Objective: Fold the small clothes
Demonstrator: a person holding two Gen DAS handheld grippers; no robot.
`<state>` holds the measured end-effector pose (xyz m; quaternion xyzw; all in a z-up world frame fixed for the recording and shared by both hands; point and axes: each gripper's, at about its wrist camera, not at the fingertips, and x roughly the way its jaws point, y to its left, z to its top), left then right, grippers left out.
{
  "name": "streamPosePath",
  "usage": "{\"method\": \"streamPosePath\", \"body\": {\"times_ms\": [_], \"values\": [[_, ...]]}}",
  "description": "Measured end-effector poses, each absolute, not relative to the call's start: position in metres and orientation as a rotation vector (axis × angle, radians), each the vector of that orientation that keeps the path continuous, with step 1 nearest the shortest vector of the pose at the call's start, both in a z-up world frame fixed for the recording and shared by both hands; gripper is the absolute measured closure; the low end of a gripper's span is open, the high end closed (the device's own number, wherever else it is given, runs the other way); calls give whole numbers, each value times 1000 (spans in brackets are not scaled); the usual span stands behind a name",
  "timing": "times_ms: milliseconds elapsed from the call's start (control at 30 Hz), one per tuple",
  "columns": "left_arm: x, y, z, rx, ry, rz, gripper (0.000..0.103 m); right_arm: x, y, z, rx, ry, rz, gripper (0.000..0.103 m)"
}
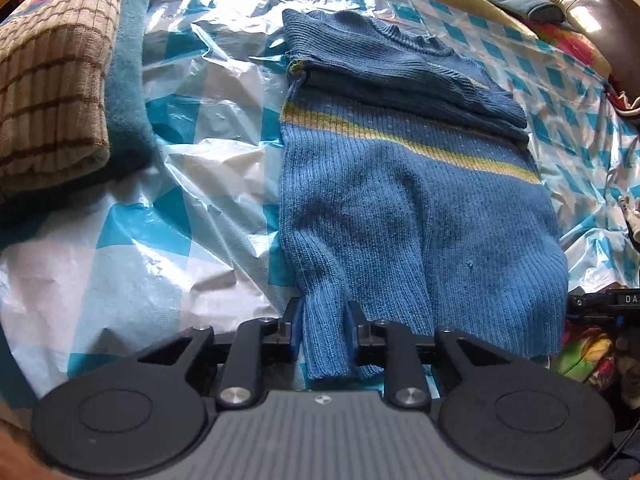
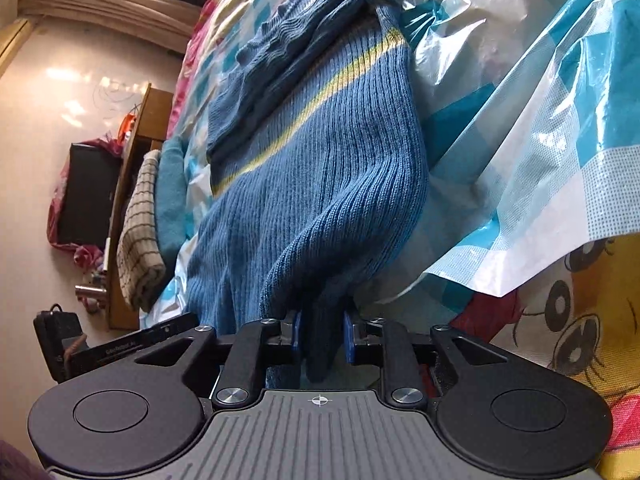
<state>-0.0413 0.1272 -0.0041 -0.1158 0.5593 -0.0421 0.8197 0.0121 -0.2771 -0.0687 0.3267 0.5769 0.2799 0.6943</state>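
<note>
I have the left gripper (image 1: 325, 330) closed on the bottom hem of the blue knit sweater (image 1: 400, 184), its blue pads (image 1: 297, 330) pressing a narrow strip of ribbed fabric at the hem's left corner. The right gripper (image 2: 323, 334) is pinched on the hem's other corner, where the knit bunches into a thick fold between the pads (image 2: 349, 338). The sweater lies flat on a crinkled blue-and-white checked plastic sheet (image 1: 168, 216) spread over the bed, collar at the far end, a yellow-green stripe (image 1: 400, 132) crossing the chest, and its sleeves folded in across the upper body. From my left wrist view, a stack of folded cloth sits well apart on the left: a beige checked towel (image 1: 52, 80) on top of a teal one (image 1: 128, 92). The right gripper's body shows at that view's right edge. In the right wrist view the sheet's edge hangs over a cartoon-print bedcover (image 2: 560, 340), and beyond the bed I see a wooden cabinet (image 2: 136, 184) against a pale wall.
</note>
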Motion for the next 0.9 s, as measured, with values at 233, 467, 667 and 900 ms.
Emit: {"method": "streamPosePath", "body": {"times_ms": [233, 467, 667, 900], "values": [[-37, 120, -3, -200, 1235, -101, 76, 12, -278, -69, 763, 1290, 645, 84], [-24, 147, 0, -538, 1166, -208, 88, 19, -303, -48, 1035, 1098, 719, 97], [6, 162, 11, -678, 1057, -252, 88, 51, -314, -18, 1026, 966, 711, 98], [43, 177, 16, -816, 955, -311, 88, 76, -310, -12, 1020, 948, 665, 98]]}}
